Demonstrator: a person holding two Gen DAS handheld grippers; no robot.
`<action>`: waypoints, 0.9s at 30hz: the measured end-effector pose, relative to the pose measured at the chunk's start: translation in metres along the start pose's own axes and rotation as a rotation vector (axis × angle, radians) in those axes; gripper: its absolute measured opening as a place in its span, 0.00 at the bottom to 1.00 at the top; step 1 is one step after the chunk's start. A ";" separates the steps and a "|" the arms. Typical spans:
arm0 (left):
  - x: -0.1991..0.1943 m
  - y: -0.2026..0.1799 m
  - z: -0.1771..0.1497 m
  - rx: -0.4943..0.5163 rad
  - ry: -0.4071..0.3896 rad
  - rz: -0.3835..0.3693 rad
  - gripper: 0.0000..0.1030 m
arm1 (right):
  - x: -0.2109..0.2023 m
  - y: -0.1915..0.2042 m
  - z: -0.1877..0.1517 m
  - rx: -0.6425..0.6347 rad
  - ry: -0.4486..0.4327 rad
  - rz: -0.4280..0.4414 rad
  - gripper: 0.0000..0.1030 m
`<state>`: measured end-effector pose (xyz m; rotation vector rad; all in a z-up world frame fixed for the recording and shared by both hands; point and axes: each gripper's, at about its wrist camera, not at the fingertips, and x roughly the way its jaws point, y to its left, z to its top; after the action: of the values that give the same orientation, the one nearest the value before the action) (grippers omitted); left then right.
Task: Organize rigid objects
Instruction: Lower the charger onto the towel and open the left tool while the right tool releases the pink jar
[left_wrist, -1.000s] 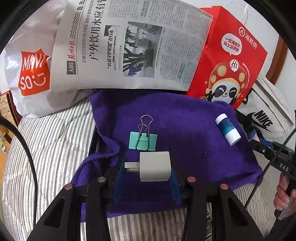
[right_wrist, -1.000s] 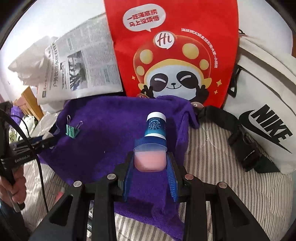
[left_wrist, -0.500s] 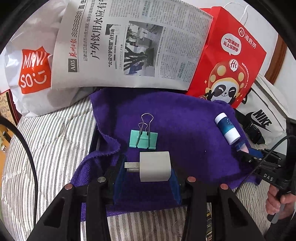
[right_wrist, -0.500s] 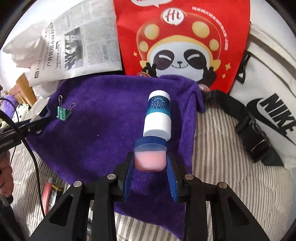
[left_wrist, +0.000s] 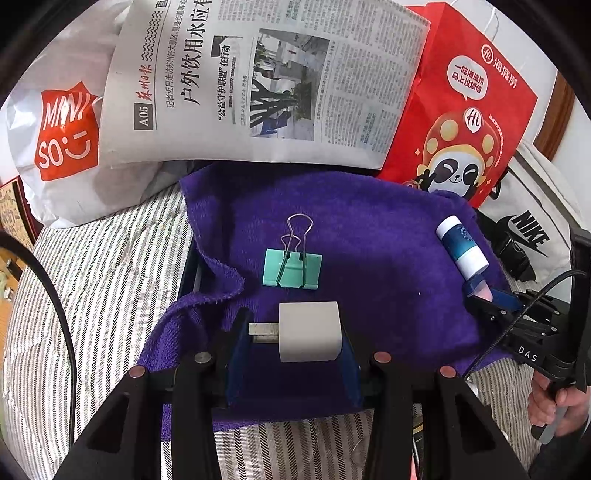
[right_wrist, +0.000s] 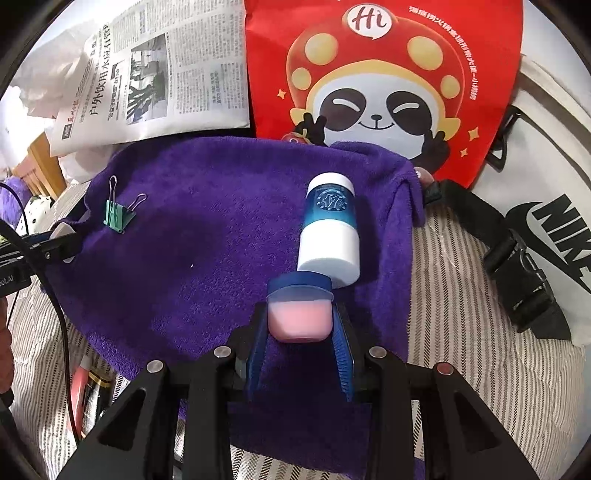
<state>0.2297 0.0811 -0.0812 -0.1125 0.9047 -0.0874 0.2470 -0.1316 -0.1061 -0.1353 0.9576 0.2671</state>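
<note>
Right claw (right_wrist: 300, 325) lowered, pink jar (right_wrist: 298, 317) beside bottle (right_wrist: 330, 236) | left claw (left_wrist: 291, 338) unmoved

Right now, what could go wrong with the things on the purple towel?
The right hand-held gripper holds a pink jar close to the blue-and-white bottle lying on its side; a bump could roll it off the purple towel. The left hand-held gripper holds a white charger near the green binder clip, which could get nudged.
</note>
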 end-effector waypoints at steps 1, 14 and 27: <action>0.000 0.000 0.000 0.001 0.001 0.002 0.40 | 0.001 0.002 0.000 -0.003 0.007 0.001 0.33; 0.007 0.006 0.001 -0.004 0.012 -0.002 0.40 | -0.003 0.002 -0.003 0.000 -0.004 0.051 0.41; 0.022 -0.005 0.006 0.048 -0.005 0.068 0.40 | -0.035 -0.018 -0.012 0.066 -0.079 0.122 0.55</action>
<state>0.2482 0.0739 -0.0943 -0.0376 0.8998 -0.0453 0.2237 -0.1572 -0.0837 -0.0054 0.8962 0.3502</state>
